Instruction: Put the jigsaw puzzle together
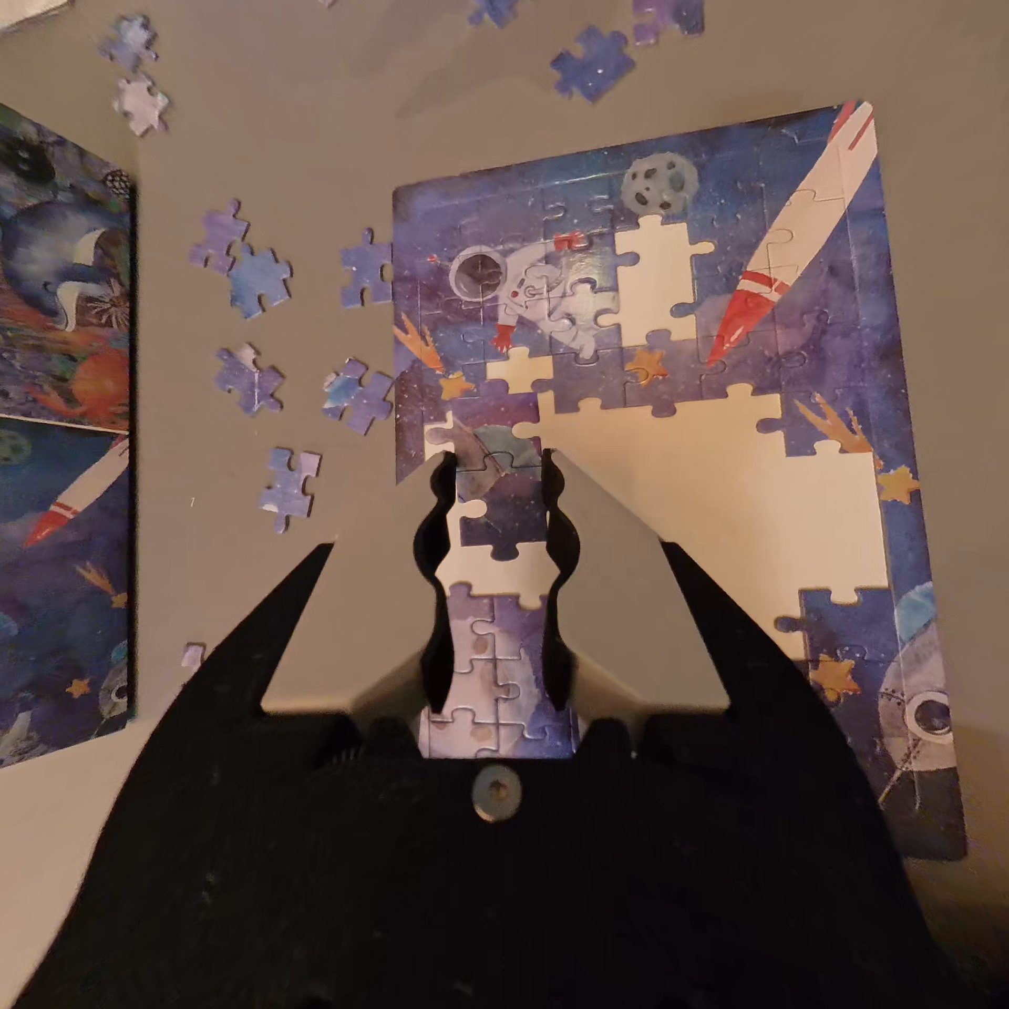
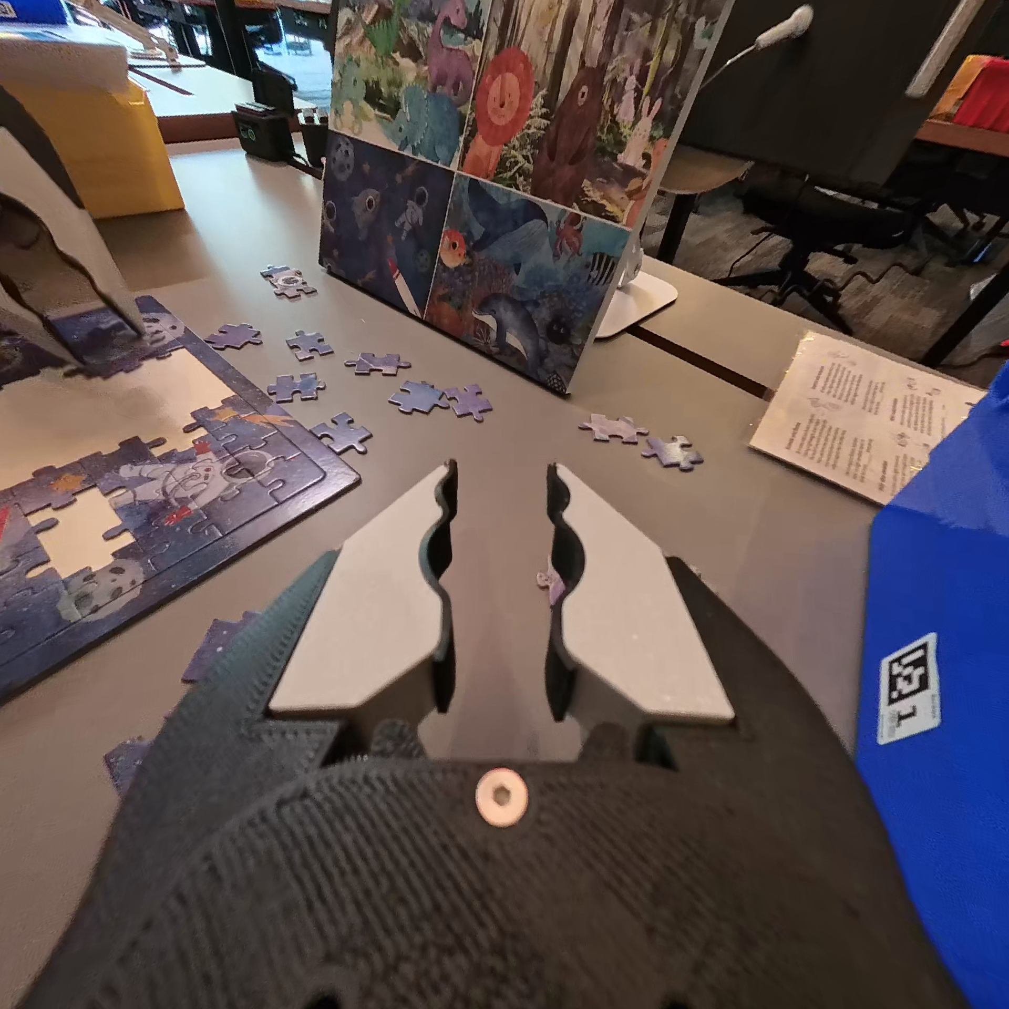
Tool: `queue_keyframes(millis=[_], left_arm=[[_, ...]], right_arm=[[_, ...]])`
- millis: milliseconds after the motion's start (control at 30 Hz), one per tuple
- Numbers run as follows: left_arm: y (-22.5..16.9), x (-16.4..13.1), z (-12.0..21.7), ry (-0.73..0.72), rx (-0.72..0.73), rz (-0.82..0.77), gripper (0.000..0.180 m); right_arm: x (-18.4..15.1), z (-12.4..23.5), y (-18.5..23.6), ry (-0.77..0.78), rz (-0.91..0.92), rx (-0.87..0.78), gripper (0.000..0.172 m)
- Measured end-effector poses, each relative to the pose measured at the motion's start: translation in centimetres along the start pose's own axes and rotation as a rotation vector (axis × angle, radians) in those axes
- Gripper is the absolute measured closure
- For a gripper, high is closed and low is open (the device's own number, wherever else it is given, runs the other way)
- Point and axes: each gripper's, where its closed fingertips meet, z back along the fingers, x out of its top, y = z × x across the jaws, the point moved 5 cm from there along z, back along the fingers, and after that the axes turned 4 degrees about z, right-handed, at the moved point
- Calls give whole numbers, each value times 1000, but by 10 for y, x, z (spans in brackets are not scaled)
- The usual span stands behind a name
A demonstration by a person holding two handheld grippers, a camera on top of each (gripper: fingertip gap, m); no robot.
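Observation:
My left gripper (image 1: 500, 456) is low over the space puzzle board (image 1: 906, 491), at its left side. Its pads are shut on a purple starry puzzle piece (image 1: 505, 516), which lies against a grey-blue planet piece (image 1: 491, 445) in the board. A wide cream gap (image 1: 710, 518) lies to the right of it. The left gripper also shows in the right wrist view (image 2: 82, 306), with its tip down on the board (image 2: 306, 464). My right gripper (image 2: 502, 475) is open and holds nothing, above bare table beside the board. A small pale piece (image 2: 550, 584) peeks out under its right finger.
Several loose purple-blue pieces lie left of the board (image 1: 251, 278) and ahead of the right gripper (image 2: 437, 396). The puzzle box (image 2: 491, 191) stands upright behind them. A printed sheet (image 2: 862, 415) and a blue object (image 2: 939, 682) are at the right, and a yellow box (image 2: 125, 158) at the far left. Spacing between my two grippers at the tips: around 25 cm.

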Motion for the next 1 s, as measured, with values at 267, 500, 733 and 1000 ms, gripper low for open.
queue_keyframes(millis=[267,500,733,1000], left_arm=[[-11,-5,-13,-9,5,0,149],[0,2,-27,10,25,88,149],[-7,7,-43,48,-38,87,149],[-9,9,-48,57,-54,79,149]], right_arm=[[-8,-8,3,38,8,11,140],[-9,-10,8,44,12,32,141],[-4,-8,12,36,23,46,141],[0,-7,17,25,30,64,141]])
